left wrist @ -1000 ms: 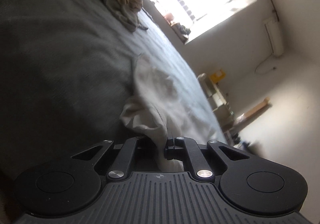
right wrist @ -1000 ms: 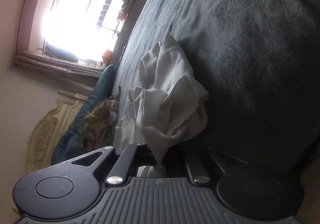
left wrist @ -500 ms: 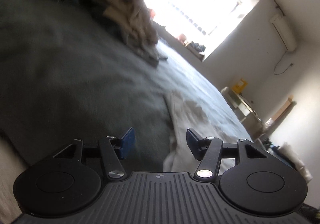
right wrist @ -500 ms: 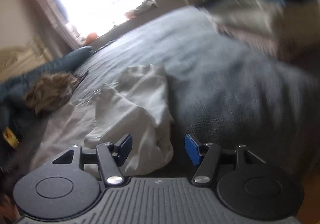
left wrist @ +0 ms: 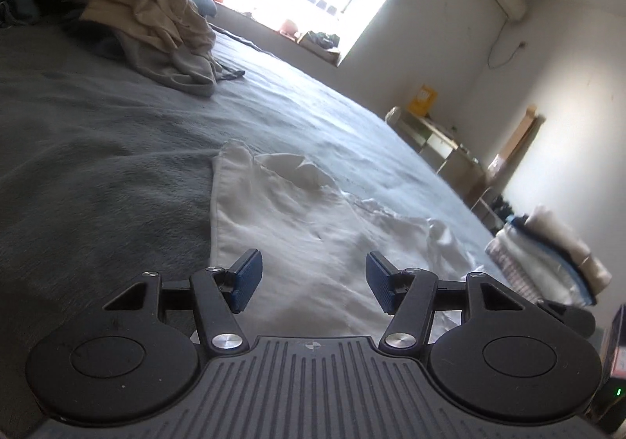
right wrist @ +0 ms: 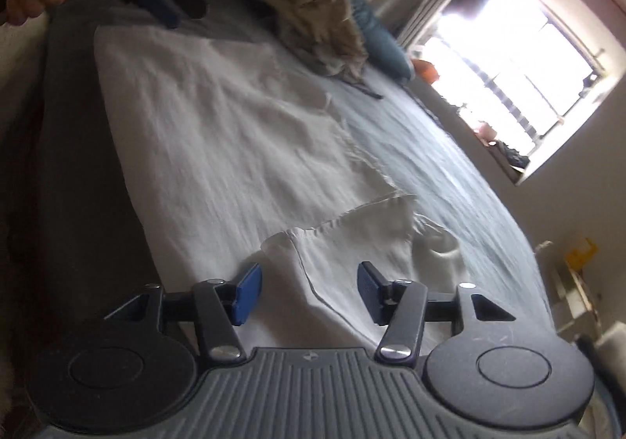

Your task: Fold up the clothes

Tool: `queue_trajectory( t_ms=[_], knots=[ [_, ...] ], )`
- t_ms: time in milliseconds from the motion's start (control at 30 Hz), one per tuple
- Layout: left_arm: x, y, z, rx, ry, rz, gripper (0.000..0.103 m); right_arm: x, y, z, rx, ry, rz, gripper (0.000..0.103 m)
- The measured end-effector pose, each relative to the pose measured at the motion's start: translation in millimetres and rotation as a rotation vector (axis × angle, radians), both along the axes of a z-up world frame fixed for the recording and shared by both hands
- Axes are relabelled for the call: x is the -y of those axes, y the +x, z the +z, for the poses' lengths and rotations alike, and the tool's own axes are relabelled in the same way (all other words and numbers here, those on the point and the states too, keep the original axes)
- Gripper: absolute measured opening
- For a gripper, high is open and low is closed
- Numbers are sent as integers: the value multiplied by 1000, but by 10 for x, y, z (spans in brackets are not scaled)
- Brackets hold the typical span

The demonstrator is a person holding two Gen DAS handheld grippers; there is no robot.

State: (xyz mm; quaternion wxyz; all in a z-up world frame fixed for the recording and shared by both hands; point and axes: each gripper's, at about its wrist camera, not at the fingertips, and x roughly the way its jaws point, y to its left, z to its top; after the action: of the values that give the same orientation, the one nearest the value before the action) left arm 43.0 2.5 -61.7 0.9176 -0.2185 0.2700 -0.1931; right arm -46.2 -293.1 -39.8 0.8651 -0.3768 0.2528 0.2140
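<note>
i have released the white garment (left wrist: 297, 227) — both the left hand-held gripper (left wrist: 309, 280) and right hand-held gripper (right wrist: 305, 292) now gape empty; it lies spread mid-frame on the bed (left wrist: 98, 149), ready for folding.

Both my grippers, left (left wrist: 313, 278) and right (right wrist: 309, 292), let go; the white garment (left wrist: 297, 235) now lies spread on the bed, right jaws narrowing again.

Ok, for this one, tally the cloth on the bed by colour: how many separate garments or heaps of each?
White garment, spread flat on the grey bed cover: 1
Beige-brown crumpled heap, farther off near the window: 1
Total: 2
The folded stack at the right edge of the left wrist view is left out; it appears off the bed.
</note>
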Motion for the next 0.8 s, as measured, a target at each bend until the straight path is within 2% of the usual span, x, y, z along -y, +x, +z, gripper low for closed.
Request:
queue_trajectory(
  t_ms=[33, 67, 100, 200, 367, 533, 667, 733, 800],
  knots=[
    [12, 36, -19, -8, 3, 2, 59, 29, 55, 3, -23, 24, -2, 35],
    [23, 71, -39, -17, 5, 4, 59, 59, 109, 8, -44, 50, -6, 7],
    [20, 98, -47, -21, 13, 8, 59, 100, 168, 27, -50, 77, -30, 1],
    [7, 149, -55, -13, 49, 30, 59, 332, 325, 180, -15, 226, -130, 1],
    [-51, 230, -88, -35, 73, 46, 59, 1145, 559, 404, -25, 634, -372, 1],
    [-109, 291, -117, -55, 77, 61, 59, 1955, 736, 149, -81, 996, -622, 1],
    [-143, 323, -128, -66, 69, 70, 59, 2337, 807, -165, -158, 1230, -719, 2],
    [-160, 326, -113, -64, 70, 70, 59, 2415, 833, -228, -188, 1303, -716, 4],
    [-176, 335, -95, -62, 72, 68, 59, 2456, 855, -233, -207, 1335, -712, 6]
  ],
)
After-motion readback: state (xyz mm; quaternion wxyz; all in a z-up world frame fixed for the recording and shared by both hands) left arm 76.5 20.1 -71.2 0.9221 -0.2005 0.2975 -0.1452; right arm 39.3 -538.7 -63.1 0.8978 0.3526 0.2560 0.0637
